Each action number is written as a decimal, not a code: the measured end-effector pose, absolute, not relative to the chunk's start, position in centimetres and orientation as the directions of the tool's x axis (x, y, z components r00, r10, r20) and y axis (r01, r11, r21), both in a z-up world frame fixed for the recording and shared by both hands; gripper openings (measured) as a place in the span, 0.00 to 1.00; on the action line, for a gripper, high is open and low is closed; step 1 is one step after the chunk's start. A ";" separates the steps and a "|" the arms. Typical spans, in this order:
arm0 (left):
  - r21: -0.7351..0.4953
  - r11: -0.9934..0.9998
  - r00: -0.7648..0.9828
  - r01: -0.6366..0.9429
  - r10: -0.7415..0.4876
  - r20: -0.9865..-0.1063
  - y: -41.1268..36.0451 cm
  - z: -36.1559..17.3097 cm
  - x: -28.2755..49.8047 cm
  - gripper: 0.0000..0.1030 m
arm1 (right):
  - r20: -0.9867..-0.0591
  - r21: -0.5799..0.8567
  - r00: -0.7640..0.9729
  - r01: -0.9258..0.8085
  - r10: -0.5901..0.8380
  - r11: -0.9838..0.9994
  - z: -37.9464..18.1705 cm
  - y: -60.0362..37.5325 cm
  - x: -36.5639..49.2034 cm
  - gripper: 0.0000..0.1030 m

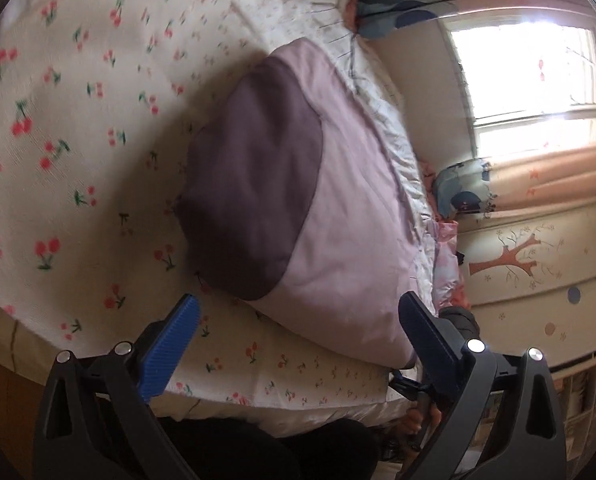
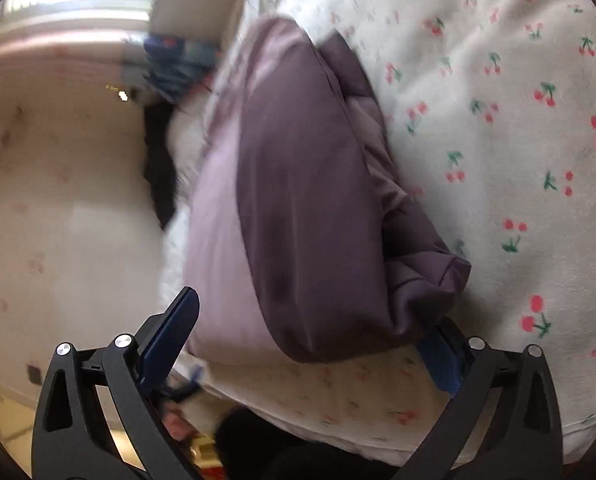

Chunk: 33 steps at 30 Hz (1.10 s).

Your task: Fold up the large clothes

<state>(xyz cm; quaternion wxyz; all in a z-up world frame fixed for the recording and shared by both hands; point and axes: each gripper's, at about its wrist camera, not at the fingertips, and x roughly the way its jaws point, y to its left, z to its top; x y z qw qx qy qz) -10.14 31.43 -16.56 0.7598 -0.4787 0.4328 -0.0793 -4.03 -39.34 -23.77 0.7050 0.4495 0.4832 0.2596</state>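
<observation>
Both claws gape empty: left claw (image 1: 298, 336), right claw (image 2: 309, 336). Folded purple garment (image 1: 282, 184) on cherry-print bedsheet (image 1: 78, 140); window (image 1: 525, 76) sharp only leftward.

A home bedroom: a cherry-print bedsheet (image 1: 78, 128), curtained window (image 1: 529, 76) and tree-decorated wall (image 1: 537, 268).

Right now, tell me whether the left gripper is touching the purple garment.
Apart. The left wrist view shows the left gripper open, cherry-print sheet visible between both fingers and the purple garment.
</observation>
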 end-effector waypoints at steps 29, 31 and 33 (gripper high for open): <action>-0.787 0.589 0.680 -0.183 -0.502 -0.534 28.7 -10.8 -4.0 0.38 | -0.326 0.863 0.527 -0.172 0.785 0.474 -16.6 -36.5 -1.8 0.43; -0.783 0.608 0.682 -0.134 -0.517 -0.518 28.2 -8.8 -6.2 0.37 | -0.304 0.853 0.525 -0.221 0.795 0.473 -15.0 -36.4 -4.1 0.42; -0.775 0.622 0.677 -0.109 -0.524 -0.516 28.4 -8.5 -8.2 0.38 | -0.277 0.852 0.525 -0.253 0.805 0.458 -14.2 -36.6 -6.8 0.43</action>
